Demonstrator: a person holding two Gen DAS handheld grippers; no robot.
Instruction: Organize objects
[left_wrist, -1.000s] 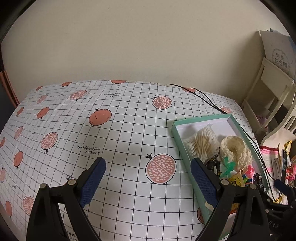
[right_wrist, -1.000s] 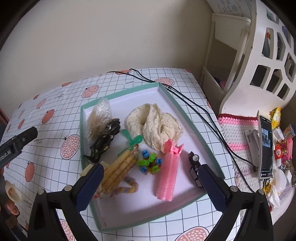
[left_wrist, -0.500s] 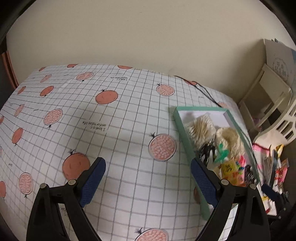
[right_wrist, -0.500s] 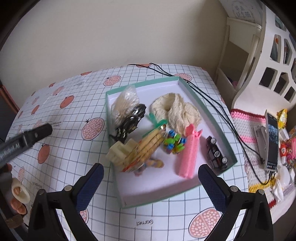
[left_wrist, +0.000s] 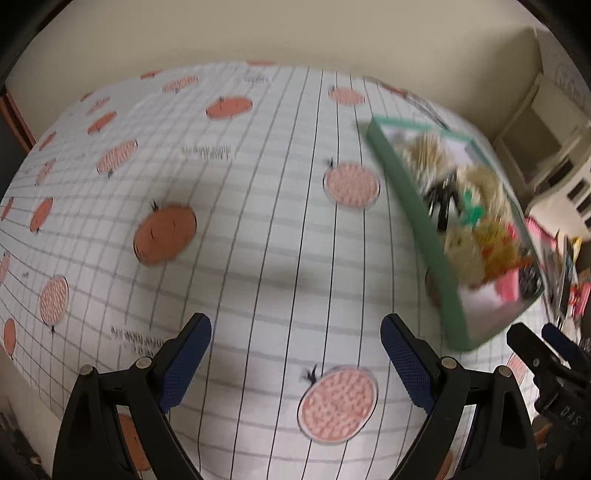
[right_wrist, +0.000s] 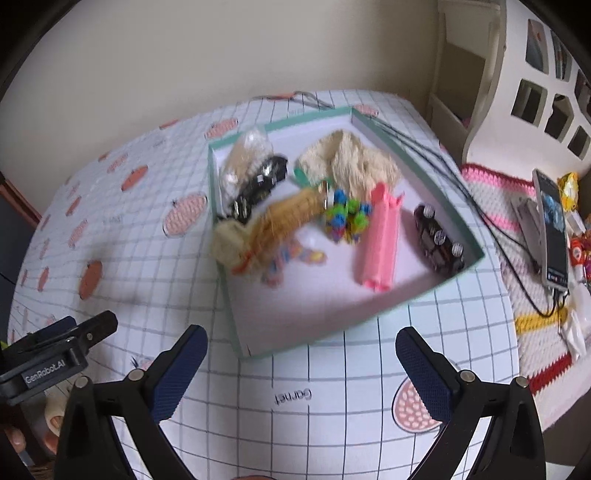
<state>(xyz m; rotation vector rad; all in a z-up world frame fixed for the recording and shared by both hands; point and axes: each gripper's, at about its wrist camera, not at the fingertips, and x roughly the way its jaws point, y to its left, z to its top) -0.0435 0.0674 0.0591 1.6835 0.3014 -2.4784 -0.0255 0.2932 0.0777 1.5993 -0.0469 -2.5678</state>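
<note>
A shallow green-rimmed box (right_wrist: 369, 317) with a white floor lies flat on the gridded tablecloth. Inside it lie a cream knitted piece (right_wrist: 351, 162), a pink hair roller (right_wrist: 380, 240), a dark toy car (right_wrist: 439, 243), a black clip (right_wrist: 258, 184), small coloured beads (right_wrist: 347, 218) and a clear bag (right_wrist: 247, 155).

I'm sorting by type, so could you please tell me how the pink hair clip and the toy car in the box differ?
The pink hair clip is long and bright; the toy car is short and dark, with silvery wheels. The clip lies mid-box; the car sits by the right wall. Both lie in the green box.
</note>
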